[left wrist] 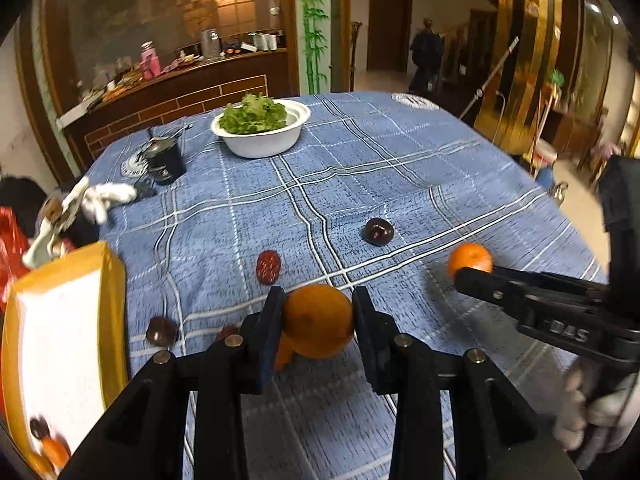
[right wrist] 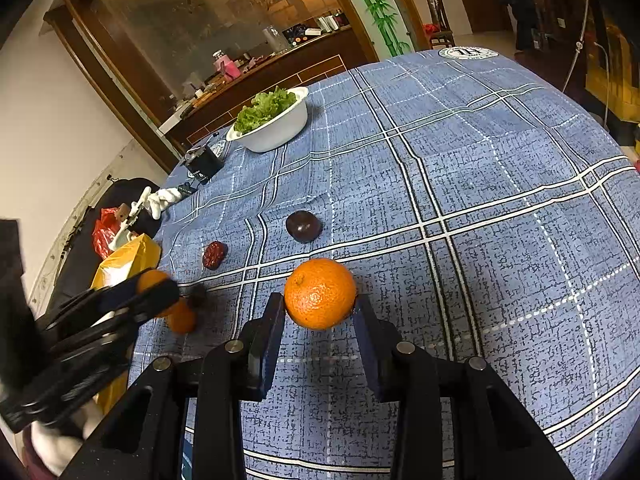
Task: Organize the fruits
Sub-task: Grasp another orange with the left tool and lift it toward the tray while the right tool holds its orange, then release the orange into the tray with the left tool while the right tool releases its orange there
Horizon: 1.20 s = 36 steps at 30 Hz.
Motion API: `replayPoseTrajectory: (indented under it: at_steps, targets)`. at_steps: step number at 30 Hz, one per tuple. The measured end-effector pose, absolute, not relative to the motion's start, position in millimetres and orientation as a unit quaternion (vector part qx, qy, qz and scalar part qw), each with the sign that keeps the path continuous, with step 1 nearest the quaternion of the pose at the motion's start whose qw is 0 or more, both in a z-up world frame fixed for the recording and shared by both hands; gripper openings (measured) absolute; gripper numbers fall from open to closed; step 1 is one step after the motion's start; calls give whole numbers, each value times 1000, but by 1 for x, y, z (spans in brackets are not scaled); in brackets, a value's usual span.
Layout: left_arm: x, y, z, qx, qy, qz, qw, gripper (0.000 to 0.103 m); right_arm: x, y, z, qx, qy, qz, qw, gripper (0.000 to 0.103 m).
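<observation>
Blue plaid tablecloth (left wrist: 400, 168) carries scattered fruit: a dark plum (left wrist: 378, 231), a red date (left wrist: 268, 267), others near the yellow-rimmed tray (left wrist: 108, 320). Left gripper (left wrist: 318, 320) is clamped on an orange (left wrist: 318, 322), presumably for transfer to that tray. Right gripper (right wrist: 320, 312) pinches a second orange (right wrist: 320, 294). Both point steeply downward over the cloth.
</observation>
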<state>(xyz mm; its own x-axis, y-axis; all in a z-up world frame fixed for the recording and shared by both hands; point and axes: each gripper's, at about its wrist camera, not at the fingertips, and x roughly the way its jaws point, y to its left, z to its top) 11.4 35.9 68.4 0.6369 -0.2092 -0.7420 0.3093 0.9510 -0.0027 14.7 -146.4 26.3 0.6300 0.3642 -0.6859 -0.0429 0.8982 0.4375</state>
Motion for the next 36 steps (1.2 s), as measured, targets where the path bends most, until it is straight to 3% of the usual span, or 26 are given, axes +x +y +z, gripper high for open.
replayPoseTrajectory:
  at_steps: [10, 18, 26, 36]
  targets:
    - [-20, 87, 84, -23, 396, -117, 911, 33, 9, -140, 28, 184, 398, 125, 890, 38]
    - [-54, 183, 112, -52, 370, -29, 927, 33, -6, -105, 47, 137, 375, 129, 908, 38]
    - [-37, 285, 112, -62, 381, 50, 921, 34, -8, 20, 83, 127, 397, 279, 865, 39]
    - [-10, 353, 66, -155, 441, 56, 882, 34, -3, 178, 54, 44, 455, 354, 816, 40]
